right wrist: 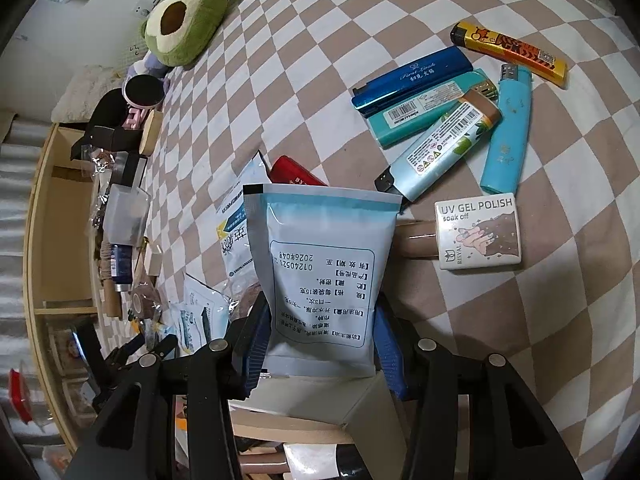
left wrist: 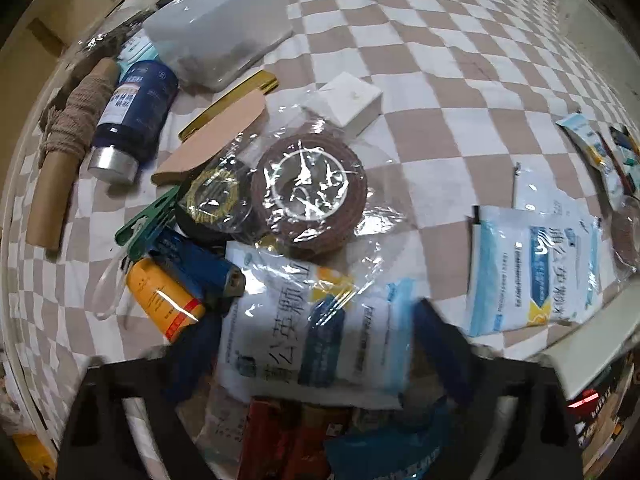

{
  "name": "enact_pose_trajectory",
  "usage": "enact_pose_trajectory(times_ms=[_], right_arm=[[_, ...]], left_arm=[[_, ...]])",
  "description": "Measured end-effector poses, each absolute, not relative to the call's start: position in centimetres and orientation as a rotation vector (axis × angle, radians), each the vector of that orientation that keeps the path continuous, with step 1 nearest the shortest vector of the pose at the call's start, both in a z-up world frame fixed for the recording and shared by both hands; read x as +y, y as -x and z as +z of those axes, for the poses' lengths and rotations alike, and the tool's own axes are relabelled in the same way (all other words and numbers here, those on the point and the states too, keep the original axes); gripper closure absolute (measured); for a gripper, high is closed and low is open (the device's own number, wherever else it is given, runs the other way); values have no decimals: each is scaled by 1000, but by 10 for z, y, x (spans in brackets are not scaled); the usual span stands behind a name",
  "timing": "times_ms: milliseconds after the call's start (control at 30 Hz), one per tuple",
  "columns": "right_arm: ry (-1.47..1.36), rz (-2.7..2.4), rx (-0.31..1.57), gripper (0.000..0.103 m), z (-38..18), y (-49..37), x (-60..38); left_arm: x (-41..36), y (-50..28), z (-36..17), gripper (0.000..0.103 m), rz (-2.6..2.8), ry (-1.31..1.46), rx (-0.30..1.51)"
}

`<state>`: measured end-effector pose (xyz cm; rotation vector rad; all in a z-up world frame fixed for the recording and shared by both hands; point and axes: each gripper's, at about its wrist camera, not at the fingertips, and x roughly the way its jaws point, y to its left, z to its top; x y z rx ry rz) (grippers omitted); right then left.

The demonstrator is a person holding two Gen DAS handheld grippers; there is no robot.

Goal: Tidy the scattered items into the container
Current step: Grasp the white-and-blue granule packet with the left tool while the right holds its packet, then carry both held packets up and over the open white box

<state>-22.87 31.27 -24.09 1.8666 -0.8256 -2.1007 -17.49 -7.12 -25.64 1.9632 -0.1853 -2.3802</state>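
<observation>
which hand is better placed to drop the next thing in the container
Right. The right gripper is already shut on a medicine sachet, held upright just above the container. The left gripper has a sachet between its fingers but no clear grip.

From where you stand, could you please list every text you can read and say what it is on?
"UV GEL POLISH soak off": white nail polish bottle.
"First Look": dark blue lighter.
"01240521", "2026年04月", upside down: back of the sachet in the right gripper.
Barcodes, other lighters, left-view sachets: too small or blurred.
</observation>
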Motion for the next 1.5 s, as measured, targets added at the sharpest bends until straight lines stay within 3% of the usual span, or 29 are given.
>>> enact_pose_trajectory(times_ms=[300,400,833,1267,1500], right_arm=[[-1863,-2107,-863,54,-239,227,320],[-1861,-2110,-871,54,-238,227,321],[-1785,-2148,-846,54,-211,227,314],[-1653,-2263,-605,54,-157,207,308],[-1550,-2266,-603,54,-117,183,312]], left_arm=[[-93,157,-239,39,-2442,-1966,-88],[-106,150,-231,41,-2450,-1960,-8],[-150,115,-186,43,-2518,-1829,177],[-110,147,-142,43,-2661,-1684,176],[-82,132,-101,42,-2789,-1612,194]])
